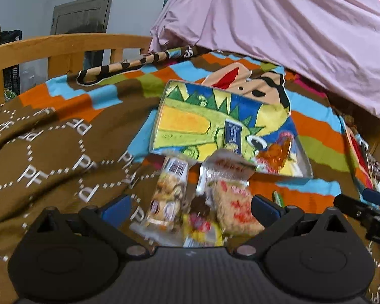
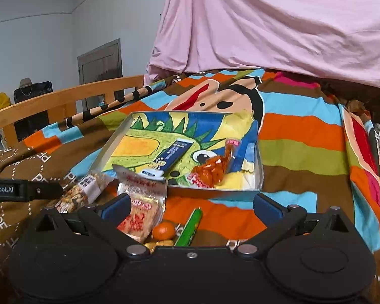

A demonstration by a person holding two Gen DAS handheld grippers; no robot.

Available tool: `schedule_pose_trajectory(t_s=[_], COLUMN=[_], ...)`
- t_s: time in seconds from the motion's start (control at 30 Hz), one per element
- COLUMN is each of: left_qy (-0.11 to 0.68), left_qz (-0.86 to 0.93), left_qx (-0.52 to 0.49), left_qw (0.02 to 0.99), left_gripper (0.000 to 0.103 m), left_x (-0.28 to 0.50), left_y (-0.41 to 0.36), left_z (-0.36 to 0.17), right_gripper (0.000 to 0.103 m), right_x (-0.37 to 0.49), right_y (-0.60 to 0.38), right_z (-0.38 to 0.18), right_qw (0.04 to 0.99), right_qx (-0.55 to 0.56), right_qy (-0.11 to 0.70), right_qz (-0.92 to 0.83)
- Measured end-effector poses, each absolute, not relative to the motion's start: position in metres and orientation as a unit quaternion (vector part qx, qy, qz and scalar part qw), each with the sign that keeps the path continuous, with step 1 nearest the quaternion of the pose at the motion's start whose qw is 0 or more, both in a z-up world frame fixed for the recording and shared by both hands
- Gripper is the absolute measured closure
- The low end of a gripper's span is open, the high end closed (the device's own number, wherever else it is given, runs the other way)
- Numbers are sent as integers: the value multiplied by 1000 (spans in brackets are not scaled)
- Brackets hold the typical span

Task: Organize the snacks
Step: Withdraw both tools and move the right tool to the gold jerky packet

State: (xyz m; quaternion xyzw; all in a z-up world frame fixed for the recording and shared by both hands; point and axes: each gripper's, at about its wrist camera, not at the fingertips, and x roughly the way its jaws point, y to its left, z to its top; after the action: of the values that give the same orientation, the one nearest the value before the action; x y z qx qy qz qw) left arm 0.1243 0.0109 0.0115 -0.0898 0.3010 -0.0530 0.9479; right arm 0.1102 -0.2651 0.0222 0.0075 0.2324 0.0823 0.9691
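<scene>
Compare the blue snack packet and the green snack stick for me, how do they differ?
The blue packet lies inside the tray; the green stick lies outside on the blanket. The blue packet looks wider and flatter, the green stick slimmer. Both are long, sealed and untouched.

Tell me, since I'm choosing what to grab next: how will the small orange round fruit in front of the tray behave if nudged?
The orange fruit looks round and smooth, so it would probably roll on a nudge. The rumpled blanket may stop it soon. It seems firm, so the open right tongs could likely pinch it, though it might slip sideways.
</scene>
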Motion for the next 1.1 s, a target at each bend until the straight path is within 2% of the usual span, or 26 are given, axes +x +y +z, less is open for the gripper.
schedule_pose_trajectory(t_s=[0.43,0.73,1.1], left_qy=[342,376,374], left_qz=[-53,-78,-128], left_qx=[-64,-48,-4], left_qw=[936,922,918], left_gripper=[1,1,1], left_x=[96,90,98], left_y=[20,22,4], left_z=[-14,-29,-26], right_gripper=[1,1,1], right_x=[83,82,97], right_y=[-244,-229,-221], right_z=[12,-17,-40], right_qw=[959,938,924], right_qx=[-28,-49,-63], right_qy=[260,316,342], right_qz=[106,135,157])
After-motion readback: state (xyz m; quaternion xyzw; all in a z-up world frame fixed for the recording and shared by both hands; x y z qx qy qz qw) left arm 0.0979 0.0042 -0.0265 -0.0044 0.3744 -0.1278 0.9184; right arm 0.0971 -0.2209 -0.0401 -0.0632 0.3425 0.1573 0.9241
